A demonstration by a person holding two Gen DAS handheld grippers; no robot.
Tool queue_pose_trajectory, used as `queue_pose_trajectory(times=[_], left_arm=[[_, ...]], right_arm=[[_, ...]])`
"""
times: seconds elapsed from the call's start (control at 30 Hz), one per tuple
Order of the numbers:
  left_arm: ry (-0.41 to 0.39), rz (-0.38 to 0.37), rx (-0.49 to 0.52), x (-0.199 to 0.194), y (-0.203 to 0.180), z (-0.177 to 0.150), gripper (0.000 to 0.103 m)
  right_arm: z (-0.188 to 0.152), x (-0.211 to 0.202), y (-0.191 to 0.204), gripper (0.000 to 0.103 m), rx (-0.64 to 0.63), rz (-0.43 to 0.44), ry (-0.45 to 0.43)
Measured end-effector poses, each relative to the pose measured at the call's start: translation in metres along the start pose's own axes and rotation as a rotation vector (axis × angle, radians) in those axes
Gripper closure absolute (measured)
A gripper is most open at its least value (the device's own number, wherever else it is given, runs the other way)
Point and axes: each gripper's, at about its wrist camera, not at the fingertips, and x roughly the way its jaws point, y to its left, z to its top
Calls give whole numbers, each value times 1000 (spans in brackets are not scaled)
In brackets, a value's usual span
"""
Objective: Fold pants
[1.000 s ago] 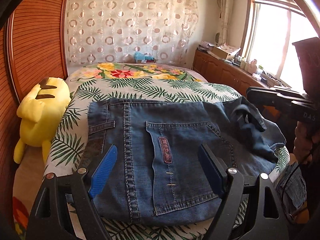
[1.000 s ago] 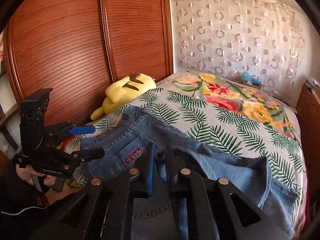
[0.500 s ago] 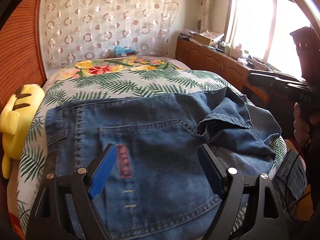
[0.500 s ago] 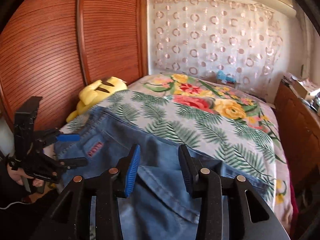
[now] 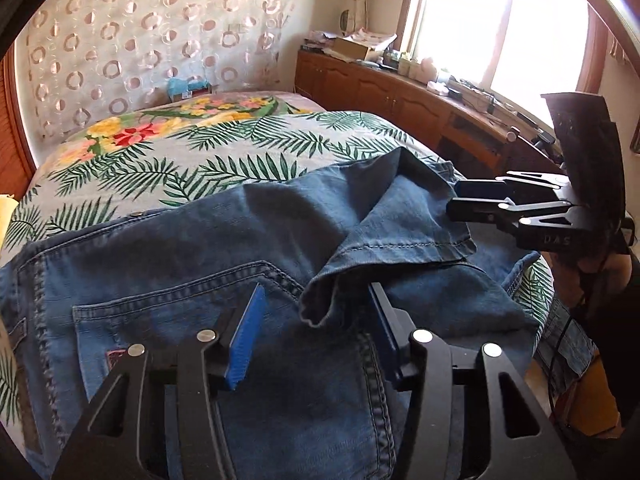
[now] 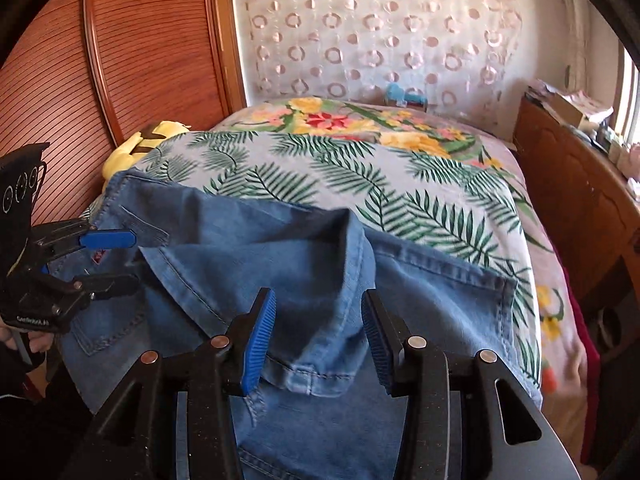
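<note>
Blue jeans (image 5: 200,248) lie across the near end of the bed (image 5: 240,148), back pocket up, with a leg folded back over them. In the left wrist view my left gripper (image 5: 316,300) hovers low over the jeans. Its jaws are closing, and the rumpled hem (image 5: 324,292) of the folded leg lies between them; the left pad stands clear of it. In the right wrist view my right gripper (image 6: 319,300) straddles a raised denim fold (image 6: 332,280). Its jaws are opening and the pads (image 6: 260,336) stand off the cloth. Each gripper shows in the other's view: the right gripper (image 5: 480,202) and the left gripper (image 6: 108,260).
A yellow plush toy (image 6: 140,144) sits between the bed's left side and a wooden slatted wardrobe (image 6: 140,40). A low wooden cabinet (image 5: 400,92) with clutter runs under the bright window on the right. The leaf-print sheet (image 6: 400,184) beyond the jeans is bare.
My left gripper slid right from the back pocket to the folded leg's hem and its jaws narrowed. My right gripper, earlier shut on denim, opened and moved over the fold.
</note>
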Motion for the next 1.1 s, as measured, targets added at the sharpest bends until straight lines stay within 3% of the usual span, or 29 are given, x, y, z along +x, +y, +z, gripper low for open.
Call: queue_pose_trajectory(times=[0.23,0.4,0.5,0.53,0.83,1.1], left_arm=[[22,-20,12,13,-1,-1,72],[0,-28,37,3,-10,-1,96],[-31,-24,40,-12,-13,0,97],[-46,-25,39,-20,-13,0,98],[-196,13,3,-112,7,-3,98],[-224,102,-45,-152,37,-31,98]], right_arm=[[1,10,-11,56,49,36,33],[-6,15,-24,56,89,98,36],[-5,13,-25,87,86,146,36],[-2,9,-24,92,83,159,25],[43,-54,-2,98,23,253,-146],[85,-68,59,98,-97,340,-195]])
